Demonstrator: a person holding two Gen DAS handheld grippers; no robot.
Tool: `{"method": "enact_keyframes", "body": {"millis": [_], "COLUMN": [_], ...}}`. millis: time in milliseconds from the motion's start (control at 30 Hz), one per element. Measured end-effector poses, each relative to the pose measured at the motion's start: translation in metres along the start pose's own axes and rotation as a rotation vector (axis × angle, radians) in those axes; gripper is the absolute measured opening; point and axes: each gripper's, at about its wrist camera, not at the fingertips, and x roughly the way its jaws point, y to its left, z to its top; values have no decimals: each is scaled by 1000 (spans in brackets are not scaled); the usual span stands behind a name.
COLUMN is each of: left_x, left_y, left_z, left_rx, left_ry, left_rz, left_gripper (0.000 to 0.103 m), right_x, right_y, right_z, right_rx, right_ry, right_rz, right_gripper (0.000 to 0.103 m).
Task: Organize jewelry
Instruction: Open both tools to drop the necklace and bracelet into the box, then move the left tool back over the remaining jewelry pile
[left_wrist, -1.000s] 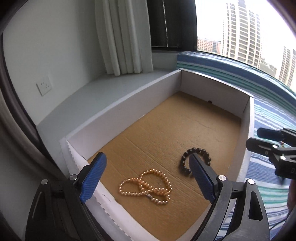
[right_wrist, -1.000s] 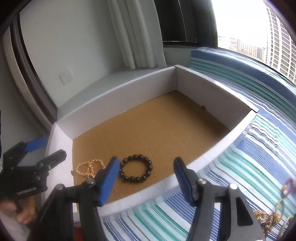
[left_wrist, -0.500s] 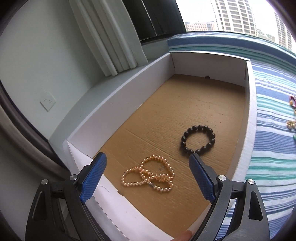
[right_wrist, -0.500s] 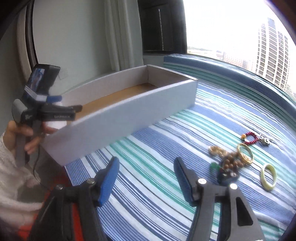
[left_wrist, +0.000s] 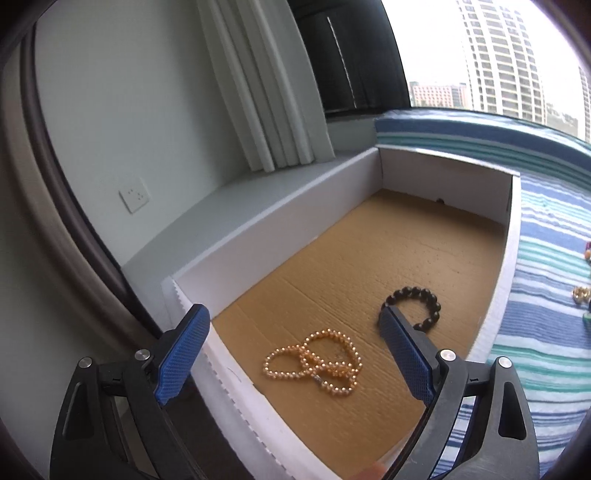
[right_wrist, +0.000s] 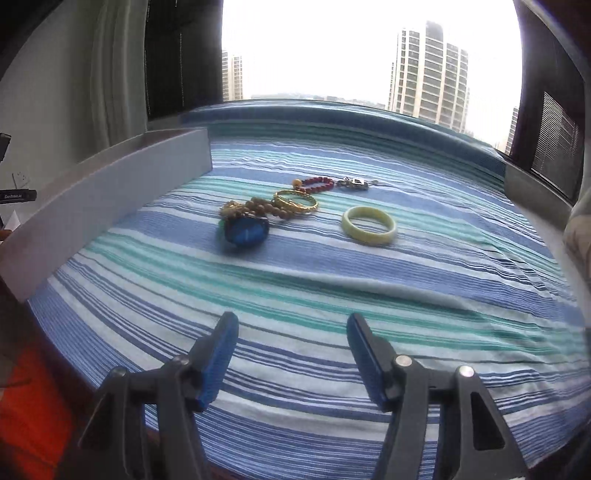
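Left wrist view: the left gripper (left_wrist: 295, 350) hangs with its blue-padded jaws wide apart and empty over the near end of a white box (left_wrist: 258, 240) with a brown cardboard floor. On that floor lie a tangled pearl strand (left_wrist: 314, 363), between the jaws as seen from the camera, and a black bead bracelet (left_wrist: 417, 301), partly hidden behind the right-hand pad. The two pieces lie near each other but apart. The box sits on a blue, teal and white striped cloth (left_wrist: 546, 280), where a few small pieces of jewelry show at the right edge, too small to tell. A wall socket (left_wrist: 134, 194), pale curtains (left_wrist: 266, 92) and tower blocks outside the window fill the background. No writing can be read here.

Right wrist view: the right gripper (right_wrist: 291, 350) is open and holds nothing, poised above the striped cloth (right_wrist: 295, 295), well short of the loose jewelry. Ahead lie a blue-faced watch (right_wrist: 246, 232) touching a wooden bead bracelet (right_wrist: 266, 206), a gold bangle (right_wrist: 295, 201) just beside it, a red bead bracelet (right_wrist: 317, 182), a small silver charm (right_wrist: 355, 182) and, apart to the right, a pale green bangle (right_wrist: 369, 225). The box's outer wall (right_wrist: 110, 206) stands at left. Beyond it a dark bar (right_wrist: 17, 195) at the left edge carries white lettering, too blurred to read
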Motion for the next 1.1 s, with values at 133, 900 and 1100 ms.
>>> {"method": "enact_keyframes", "body": {"millis": [133, 900, 1100], "left_x": [-41, -19, -17], "left_y": [-12, -208, -208], "left_z": [5, -95, -106], "left_rx": [-42, 272, 253], "left_ry": [-80, 263, 273], "left_rz": [-148, -613, -609], "left_gripper": [102, 102, 102], "right_x": [3, 9, 10], "right_y": [-23, -50, -49], "right_z": [-9, -21, -16], "right_rx": [72, 112, 118], "right_ry": [10, 55, 58], "right_rz": [-61, -252, -252], "right_gripper": [77, 80, 80]}}
